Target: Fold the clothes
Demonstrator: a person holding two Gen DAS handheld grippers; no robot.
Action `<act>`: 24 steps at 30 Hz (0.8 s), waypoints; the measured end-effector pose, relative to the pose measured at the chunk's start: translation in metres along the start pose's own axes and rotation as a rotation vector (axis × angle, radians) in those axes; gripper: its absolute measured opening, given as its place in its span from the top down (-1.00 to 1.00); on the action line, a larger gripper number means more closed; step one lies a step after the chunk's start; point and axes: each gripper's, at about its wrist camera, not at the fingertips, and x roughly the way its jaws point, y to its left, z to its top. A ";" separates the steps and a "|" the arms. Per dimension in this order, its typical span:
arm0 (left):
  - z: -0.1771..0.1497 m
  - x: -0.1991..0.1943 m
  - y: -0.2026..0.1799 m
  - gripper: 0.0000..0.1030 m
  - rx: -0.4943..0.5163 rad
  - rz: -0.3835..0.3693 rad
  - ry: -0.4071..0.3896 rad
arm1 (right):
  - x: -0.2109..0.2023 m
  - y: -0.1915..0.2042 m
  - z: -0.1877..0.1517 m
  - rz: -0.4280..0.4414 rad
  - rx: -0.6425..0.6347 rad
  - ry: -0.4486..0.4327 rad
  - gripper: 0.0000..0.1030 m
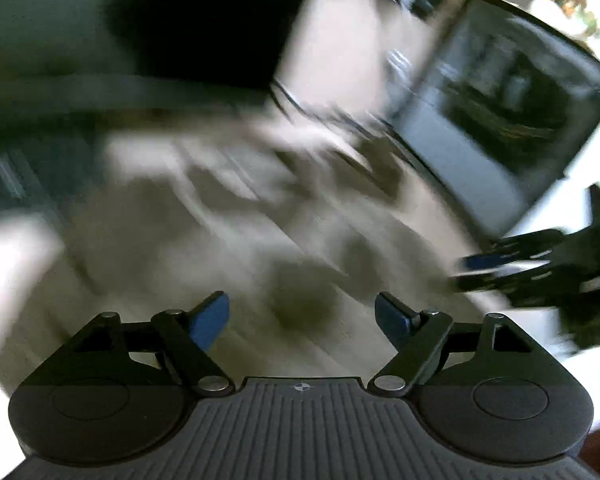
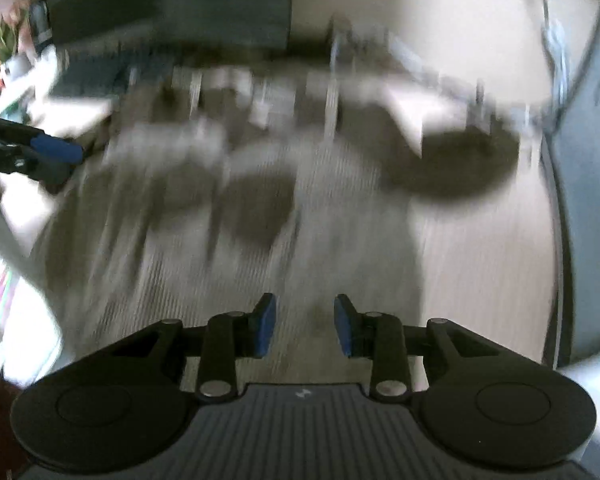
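A pale grey garment (image 1: pixel 260 216) lies crumpled on a light table, blurred in both views. My left gripper (image 1: pixel 302 304) hangs over it, its blue pads far apart with nothing between them. In the right wrist view the same garment (image 2: pixel 300 200) spreads ahead of my right gripper (image 2: pixel 305 304). Its jaws stand a short way apart and pinch no cloth. Each gripper shows in the other's view: the right gripper (image 1: pixel 464 272) at the garment's right edge, the left gripper (image 2: pixel 66 164) at its left edge.
An open laptop (image 1: pixel 500 100) stands at the back right of the table, with cables (image 1: pixel 300 100) beside it. A dark screen (image 2: pixel 168 0) rises behind the garment. A dark grey-blue surface (image 2: pixel 588 200) runs along the table's right edge. Flowers (image 2: pixel 4 36) show far left.
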 end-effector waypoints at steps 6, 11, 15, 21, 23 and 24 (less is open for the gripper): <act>0.033 0.053 0.034 -0.63 0.079 0.239 0.003 | 0.061 -0.029 0.071 -0.072 -0.052 -0.125 -0.09; 0.024 0.060 0.031 -0.63 -0.040 0.217 -0.008 | 0.094 -0.024 0.106 -0.012 -0.156 -0.192 0.14; 0.003 0.056 0.013 -0.60 -0.104 0.204 0.016 | 0.129 -0.005 0.117 0.042 -0.208 -0.169 0.14; -0.024 0.046 0.001 -0.65 -0.193 0.212 0.042 | 0.171 0.022 0.127 -0.056 -0.428 -0.203 0.84; -0.031 0.043 0.003 -0.66 -0.219 0.230 0.049 | 0.180 0.023 0.138 -0.116 -0.464 -0.252 0.85; -0.034 0.041 0.004 -0.67 -0.231 0.239 0.052 | 0.187 0.023 0.143 -0.131 -0.477 -0.251 0.85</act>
